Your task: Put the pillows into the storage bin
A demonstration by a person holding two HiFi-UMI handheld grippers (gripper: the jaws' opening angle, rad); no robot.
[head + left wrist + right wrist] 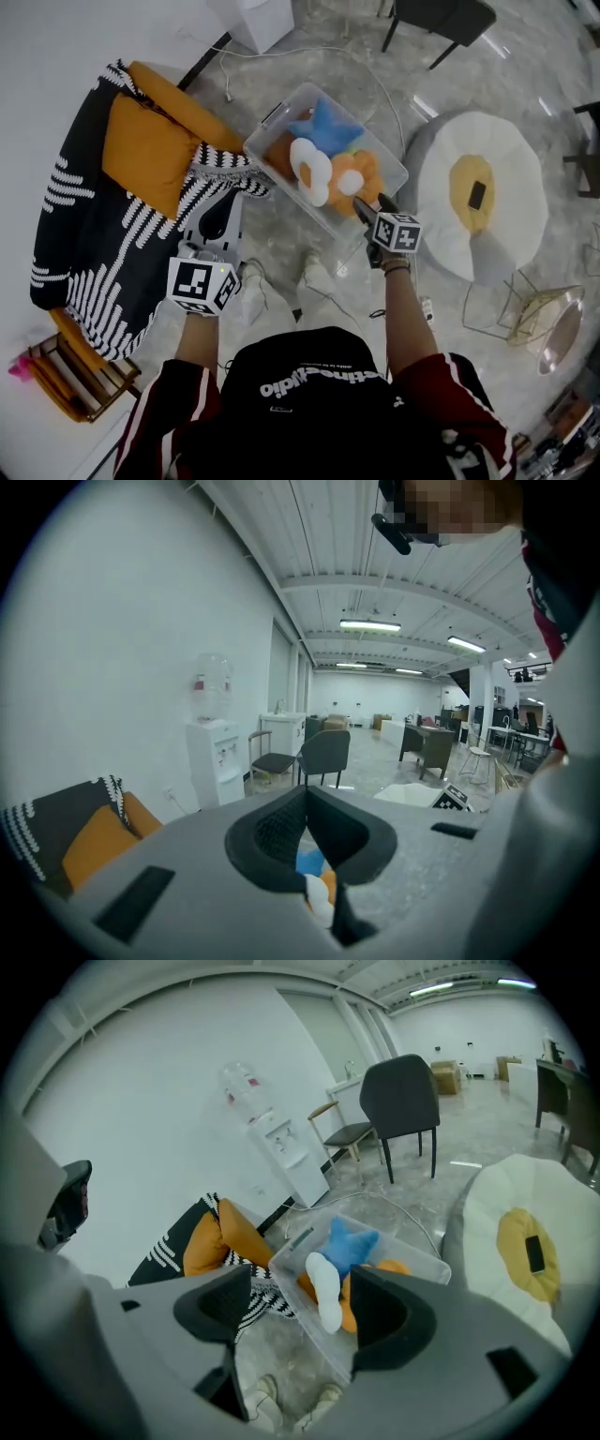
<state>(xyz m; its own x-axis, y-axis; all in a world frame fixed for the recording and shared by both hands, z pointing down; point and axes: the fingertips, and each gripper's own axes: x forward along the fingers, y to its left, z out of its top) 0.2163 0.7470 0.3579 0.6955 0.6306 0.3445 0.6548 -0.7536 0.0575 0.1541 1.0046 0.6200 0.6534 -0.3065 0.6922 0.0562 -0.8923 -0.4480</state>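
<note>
The clear storage bin (272, 127) stands on the floor ahead of me. A blue star pillow (323, 127), a white-petalled flower pillow (314, 169) and an orange one (361, 173) lie inside it. My right gripper (373, 206) hovers at the bin's near right edge, jaws open with nothing between them. In the right gripper view the bin (298, 1239) and blue pillow (354, 1241) show beyond the right gripper (302, 1299). My left gripper (217, 223) sits left of the bin beside the sofa blanket, its tips together and empty; the left gripper (307, 803) hides most of the bin.
A sofa at the left carries an orange cushion (145, 150) and a black-and-white fringed blanket (84, 216). A fried-egg beanbag (478, 187) lies right of the bin, a gold wire table (534, 309) nearer. My shoes (314, 272) stand just before the bin.
</note>
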